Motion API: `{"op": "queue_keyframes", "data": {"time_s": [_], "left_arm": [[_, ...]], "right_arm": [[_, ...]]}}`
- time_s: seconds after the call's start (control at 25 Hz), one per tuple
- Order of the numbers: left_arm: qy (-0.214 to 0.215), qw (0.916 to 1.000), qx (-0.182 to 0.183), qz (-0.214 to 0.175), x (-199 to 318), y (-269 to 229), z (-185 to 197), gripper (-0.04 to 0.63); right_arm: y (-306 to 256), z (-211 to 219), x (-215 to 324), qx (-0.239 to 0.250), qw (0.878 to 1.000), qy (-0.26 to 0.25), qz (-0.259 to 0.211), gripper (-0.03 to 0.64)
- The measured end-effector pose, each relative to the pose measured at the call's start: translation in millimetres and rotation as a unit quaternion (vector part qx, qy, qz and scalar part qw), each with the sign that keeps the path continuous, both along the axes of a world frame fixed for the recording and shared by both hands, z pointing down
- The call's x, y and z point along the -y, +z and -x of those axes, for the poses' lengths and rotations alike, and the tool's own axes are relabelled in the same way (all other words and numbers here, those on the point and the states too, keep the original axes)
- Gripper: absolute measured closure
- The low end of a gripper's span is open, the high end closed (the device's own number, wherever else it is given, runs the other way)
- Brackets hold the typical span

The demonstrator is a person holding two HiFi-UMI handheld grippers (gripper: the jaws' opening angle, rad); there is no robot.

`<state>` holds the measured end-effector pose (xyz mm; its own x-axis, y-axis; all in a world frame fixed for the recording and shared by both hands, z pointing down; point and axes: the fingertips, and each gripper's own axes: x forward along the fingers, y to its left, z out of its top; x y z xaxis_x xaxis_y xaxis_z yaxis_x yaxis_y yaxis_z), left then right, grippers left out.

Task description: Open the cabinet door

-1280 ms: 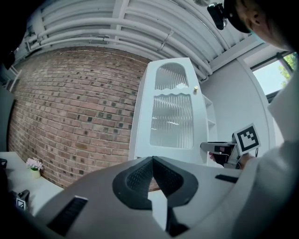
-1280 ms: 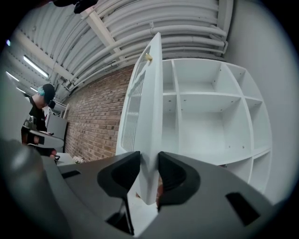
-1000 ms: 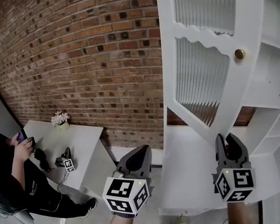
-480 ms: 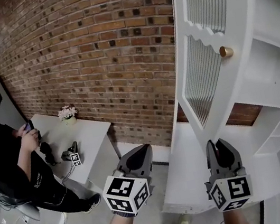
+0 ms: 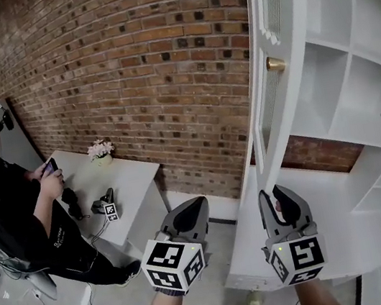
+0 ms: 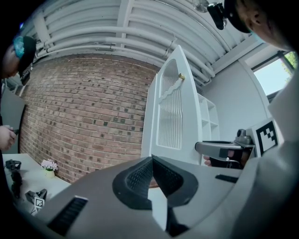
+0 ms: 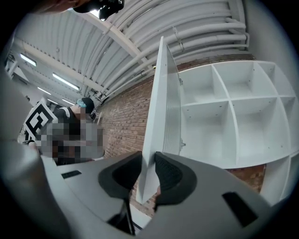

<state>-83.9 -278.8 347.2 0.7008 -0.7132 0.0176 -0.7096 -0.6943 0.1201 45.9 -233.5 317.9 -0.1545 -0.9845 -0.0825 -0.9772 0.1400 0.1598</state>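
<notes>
So your right gripper (image 5: pixel 280 195) pinches the cabinet door (image 5: pixel 288 36) by its bottom edge, jaws easing open now. That edge is probably your lever for swinging it. The door stands wide open off the shelves (image 5: pixel 353 83). Your left gripper (image 5: pixel 186 211) is pressed together, empty, off to the side.

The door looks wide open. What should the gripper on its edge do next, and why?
Probably let go and draw the right gripper back. The door stands swung wide and the shelves are showing, so the job looks done. The jaws are opening with the door's edge between them.
</notes>
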Motion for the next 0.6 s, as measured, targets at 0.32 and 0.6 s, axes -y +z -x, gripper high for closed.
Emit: {"op": "queue_keyframes", "data": {"time_s": [0.32, 0.6], "left_arm": [[-0.008, 1.0, -0.001, -0.004, -8, -2, 16, 0.591], [-0.009, 1.0, -0.002, -0.003, -12, 1, 19, 0.591]], "right_arm": [[2, 29, 9, 0.0, 0.999, -0.034, 0.001, 0.526], [6, 32, 8, 0.015, 0.998, -0.065, 0.005, 0.525]]}}
